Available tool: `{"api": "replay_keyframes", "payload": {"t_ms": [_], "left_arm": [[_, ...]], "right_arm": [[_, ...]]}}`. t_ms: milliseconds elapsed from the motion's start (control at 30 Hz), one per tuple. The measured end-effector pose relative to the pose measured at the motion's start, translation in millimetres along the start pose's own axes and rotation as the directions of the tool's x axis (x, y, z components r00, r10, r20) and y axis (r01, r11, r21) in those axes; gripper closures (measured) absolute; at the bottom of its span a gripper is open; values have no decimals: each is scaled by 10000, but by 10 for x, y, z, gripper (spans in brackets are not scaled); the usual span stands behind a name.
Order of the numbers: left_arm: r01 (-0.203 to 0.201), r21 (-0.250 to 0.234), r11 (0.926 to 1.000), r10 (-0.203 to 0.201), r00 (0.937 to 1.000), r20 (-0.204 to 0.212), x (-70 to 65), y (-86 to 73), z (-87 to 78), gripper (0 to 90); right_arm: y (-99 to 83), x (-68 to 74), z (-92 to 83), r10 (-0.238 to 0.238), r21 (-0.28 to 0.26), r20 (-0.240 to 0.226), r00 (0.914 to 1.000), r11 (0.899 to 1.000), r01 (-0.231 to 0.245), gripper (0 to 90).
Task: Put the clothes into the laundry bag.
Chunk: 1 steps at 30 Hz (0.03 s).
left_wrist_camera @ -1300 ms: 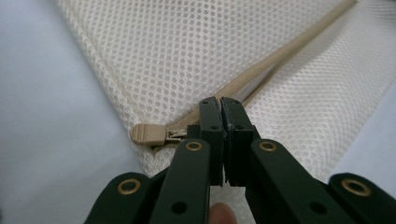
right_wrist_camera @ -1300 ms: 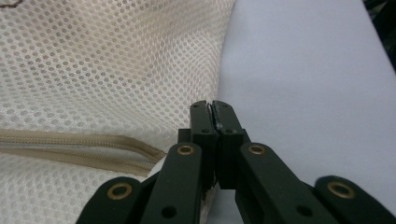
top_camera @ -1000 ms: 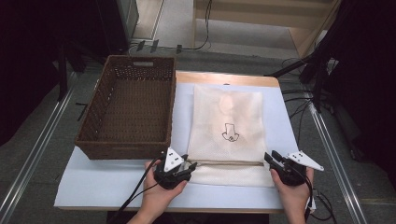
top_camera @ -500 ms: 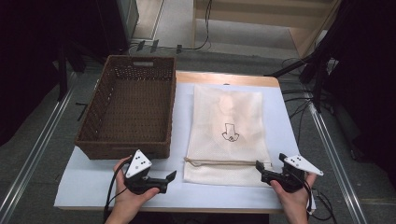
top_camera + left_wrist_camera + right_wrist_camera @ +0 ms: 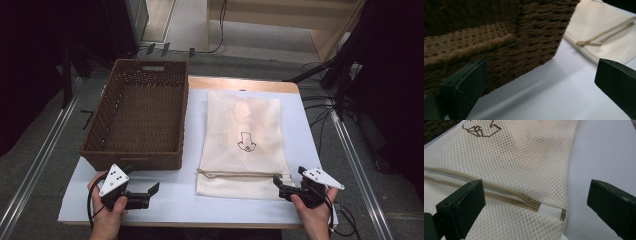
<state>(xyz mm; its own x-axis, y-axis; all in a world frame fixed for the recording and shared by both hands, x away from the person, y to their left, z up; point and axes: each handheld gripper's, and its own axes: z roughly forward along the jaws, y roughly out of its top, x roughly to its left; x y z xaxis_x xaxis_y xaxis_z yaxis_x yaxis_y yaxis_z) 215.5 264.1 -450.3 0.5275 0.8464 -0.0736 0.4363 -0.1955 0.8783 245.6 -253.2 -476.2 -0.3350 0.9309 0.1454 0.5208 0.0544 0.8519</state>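
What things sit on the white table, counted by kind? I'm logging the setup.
Wicker basket: 1
Mesh laundry bag: 1
Hand-held claw tools: 2, the left claw and the right claw
Total: 4

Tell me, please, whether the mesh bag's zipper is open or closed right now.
Open. In the right gripper view the zipper gapes along the mesh bag, its two tan tapes apart and joining only near the white end tab.
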Motion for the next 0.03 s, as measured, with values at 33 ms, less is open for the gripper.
{"api": "replay_keyframes", "payload": {"t_ms": [33], "left_arm": [[54,56,10000,-53,9999,-138,33,-10,8,0]], "right_arm": [[0,2,2,3,6,8,10000,10000,-3,17]]}}
